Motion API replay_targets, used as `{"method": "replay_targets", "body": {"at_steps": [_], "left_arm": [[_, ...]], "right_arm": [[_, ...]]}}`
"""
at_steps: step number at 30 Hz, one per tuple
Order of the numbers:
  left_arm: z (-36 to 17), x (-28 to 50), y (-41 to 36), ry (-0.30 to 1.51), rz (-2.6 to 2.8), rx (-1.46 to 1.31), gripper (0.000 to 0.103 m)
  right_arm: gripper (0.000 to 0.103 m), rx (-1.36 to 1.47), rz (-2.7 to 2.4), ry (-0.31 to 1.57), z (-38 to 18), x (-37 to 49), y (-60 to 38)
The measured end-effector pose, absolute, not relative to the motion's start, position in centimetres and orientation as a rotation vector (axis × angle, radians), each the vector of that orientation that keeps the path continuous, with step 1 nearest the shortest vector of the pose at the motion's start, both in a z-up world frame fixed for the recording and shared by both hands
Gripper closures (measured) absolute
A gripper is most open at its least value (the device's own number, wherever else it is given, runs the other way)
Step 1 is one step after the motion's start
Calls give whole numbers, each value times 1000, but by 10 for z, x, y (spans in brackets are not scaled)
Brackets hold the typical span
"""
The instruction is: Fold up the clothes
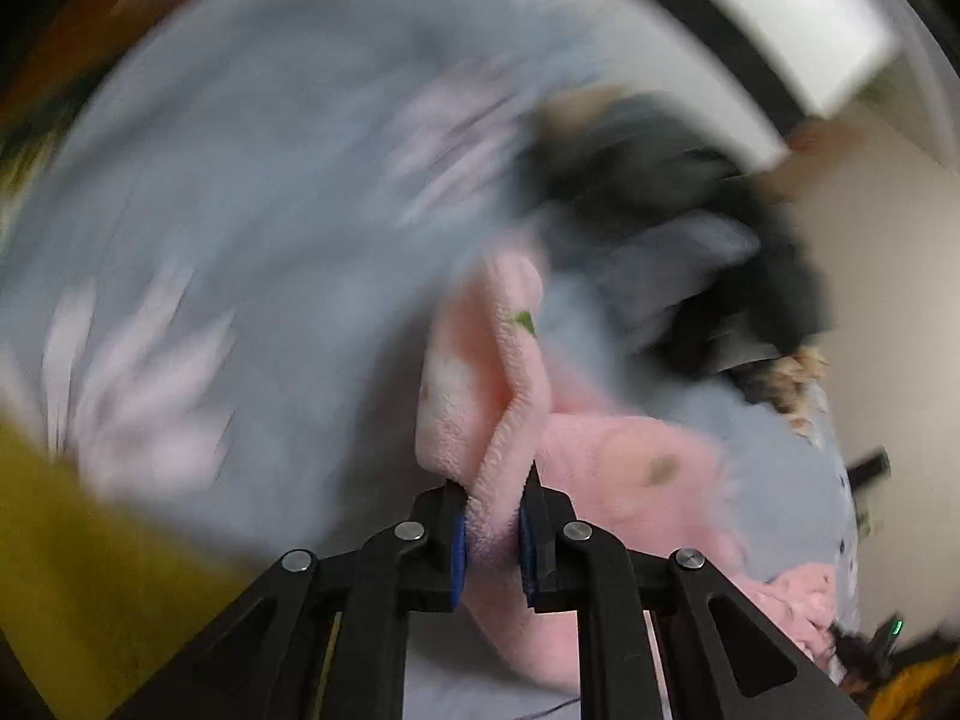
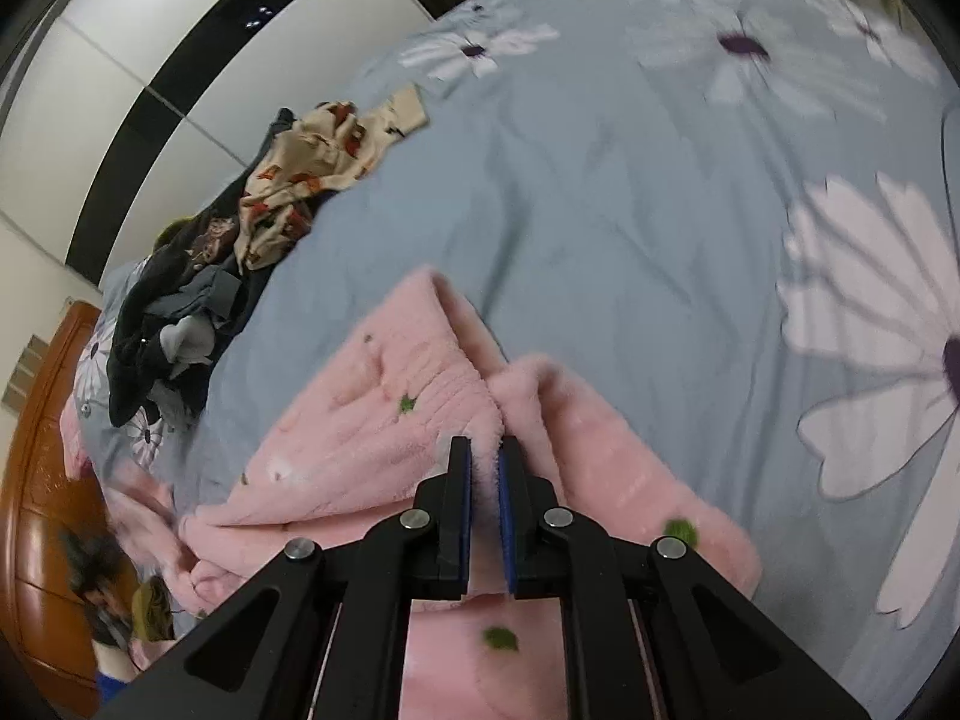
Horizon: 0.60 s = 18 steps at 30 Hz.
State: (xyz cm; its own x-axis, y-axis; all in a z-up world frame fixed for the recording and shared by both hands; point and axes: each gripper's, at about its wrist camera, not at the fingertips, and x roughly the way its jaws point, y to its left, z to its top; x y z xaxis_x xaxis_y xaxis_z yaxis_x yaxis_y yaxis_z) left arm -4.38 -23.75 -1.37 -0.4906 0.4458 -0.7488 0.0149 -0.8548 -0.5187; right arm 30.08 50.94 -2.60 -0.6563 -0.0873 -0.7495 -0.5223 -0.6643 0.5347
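Observation:
A fluffy pink garment with small green marks lies on a grey-blue bedspread printed with white daisies. My right gripper is shut on a fold of the pink garment, which spreads below and to both sides of it. My left gripper is shut on another edge of the pink garment, which bunches up between its blue pads. The left wrist view is heavily blurred by motion.
A heap of dark and cream patterned clothes lies at the bed's left edge; it also shows as a dark blur in the left wrist view. A wooden headboard stands at the far left. White wardrobe panels stand behind the bed.

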Motion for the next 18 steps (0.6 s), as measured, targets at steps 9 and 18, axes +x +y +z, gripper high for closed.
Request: {"method": "replay_targets", "body": {"at_steps": [9,18], "left_arm": [[25,-19,-251,-636,2707,-1489,62],[22,-62,-117,-255,2678,-1482,51]], "right_arm": [[95,-1166,2409,1057,-20,296,507],[95,-1185,2413,1058,-25,289,507]]}}
